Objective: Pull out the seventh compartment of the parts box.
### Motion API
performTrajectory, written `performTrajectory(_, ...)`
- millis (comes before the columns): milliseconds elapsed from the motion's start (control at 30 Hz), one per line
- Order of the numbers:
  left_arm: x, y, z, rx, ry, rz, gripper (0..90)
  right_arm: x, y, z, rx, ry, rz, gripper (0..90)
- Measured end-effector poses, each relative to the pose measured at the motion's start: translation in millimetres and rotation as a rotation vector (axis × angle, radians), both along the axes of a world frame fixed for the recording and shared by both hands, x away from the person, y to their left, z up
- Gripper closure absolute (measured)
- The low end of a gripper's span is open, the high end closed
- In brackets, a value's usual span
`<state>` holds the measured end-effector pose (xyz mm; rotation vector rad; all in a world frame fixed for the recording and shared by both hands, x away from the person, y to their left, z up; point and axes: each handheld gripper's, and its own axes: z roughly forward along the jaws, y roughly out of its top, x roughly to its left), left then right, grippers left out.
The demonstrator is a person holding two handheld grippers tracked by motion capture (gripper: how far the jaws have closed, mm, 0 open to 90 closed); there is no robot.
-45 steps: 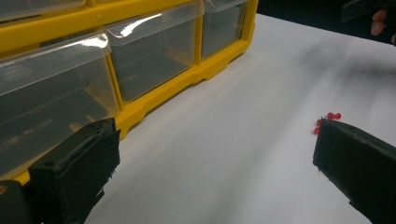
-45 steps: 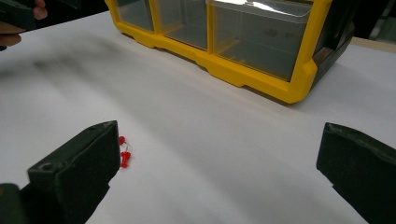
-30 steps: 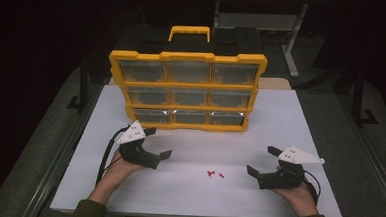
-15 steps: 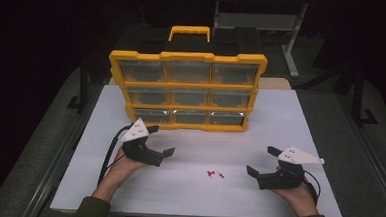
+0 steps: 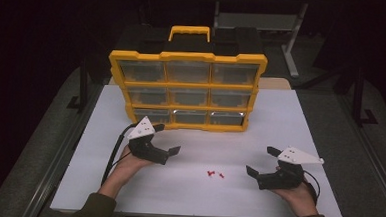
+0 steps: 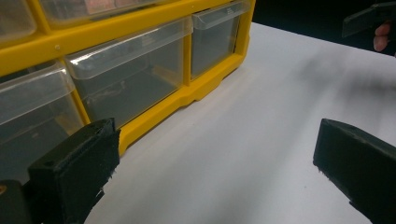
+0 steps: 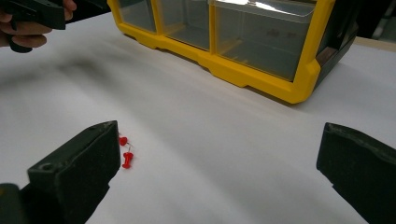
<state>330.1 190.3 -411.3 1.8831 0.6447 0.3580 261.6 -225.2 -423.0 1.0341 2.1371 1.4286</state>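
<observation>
Both tools wide, empty: left tool (image 5: pixel 165 148), right tool (image 5: pixel 259 164). 2 small red plastic push pins (image 5: pixel 214 174) lying mid-bench, between tools, near of yellow plastic drawer organiser (image 5: pixel 187 90). Risk: pins skidding or rolling under off-centre pinch.

Setting: workshop or lab bench in a dark room. Evidence: plain white counter (image 5: pixel 280 123); yellow parts organiser (image 5: pixel 186 90) with clear drawers and carry handle, standing just beyond the left hand-held gripper (image 5: pixel 165 143); metal-legged furniture (image 5: pixel 289 48) in shadow farther behind; dark flooring on both sides.
</observation>
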Motion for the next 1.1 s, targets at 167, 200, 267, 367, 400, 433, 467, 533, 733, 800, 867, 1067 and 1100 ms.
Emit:
performTrajectory(167,2.8,-2.7,0.5,-0.001,0.002,-0.004,0.0,0.3,-0.3,-0.2,-0.001,-0.002,0.001,0.0)
performTrajectory(200,3.6,-3.5,0.6,0.000,0.000,-0.005,0.0,0.3,-0.2,-0.2,0.000,0.000,0.001,0.0)
performTrajectory(267,4.5,-5.4,0.9,0.001,0.001,-0.007,0.0,0.4,-0.3,-0.2,0.000,0.000,0.000,0.0)
performTrajectory(367,5.5,-9.0,0.0,0.003,0.000,-0.015,0.0,0.4,-0.3,-0.3,-0.001,0.001,0.000,0.0)
performTrajectory(400,5.6,-9.9,-0.3,0.007,0.002,-0.018,0.0,0.6,-0.5,-0.5,-0.003,0.000,0.001,0.0)
performTrajectory(433,5.9,-11.1,-0.6,0.006,0.004,-0.018,0.0,0.6,-0.4,-0.5,-0.003,0.002,0.001,0.0)
performTrajectory(467,6.6,-12.0,-1.1,0.002,0.002,-0.021,0.0,0.8,-0.3,-0.5,-0.004,-0.001,0.001,0.0)
performTrajectory(533,7.6,-13.6,-1.3,0.004,0.006,-0.022,0.0,1.0,0.0,-0.2,-0.002,-0.001,0.001,0.0)
performTrajectory(733,10.6,-20.8,-1.1,-0.003,0.000,-0.030,0.0,3.1,0.3,0.3,-0.002,0.000,0.003,0.0)
performTrajectory(800,11.7,-23.1,-2.2,-0.004,-0.001,-0.031,0.0,3.2,0.0,0.1,-0.002,0.001,0.003,0.0)
performTrajectory(867,13.2,-24.3,-3.2,-0.001,0.003,-0.030,0.0,2.9,-0.4,0.2,-0.002,0.002,0.004,0.0)
performTrajectory(1067,16.5,-26.6,-4.2,-0.008,-0.002,-0.024,0.0,2.5,0.0,0.1,-0.001,0.005,0.002,0.0)
performTrajectory(1100,16.8,-26.3,-3.9,-0.011,-0.004,-0.027,0.0,2.4,0.1,0.1,-0.002,0.002,0.003,0.0)
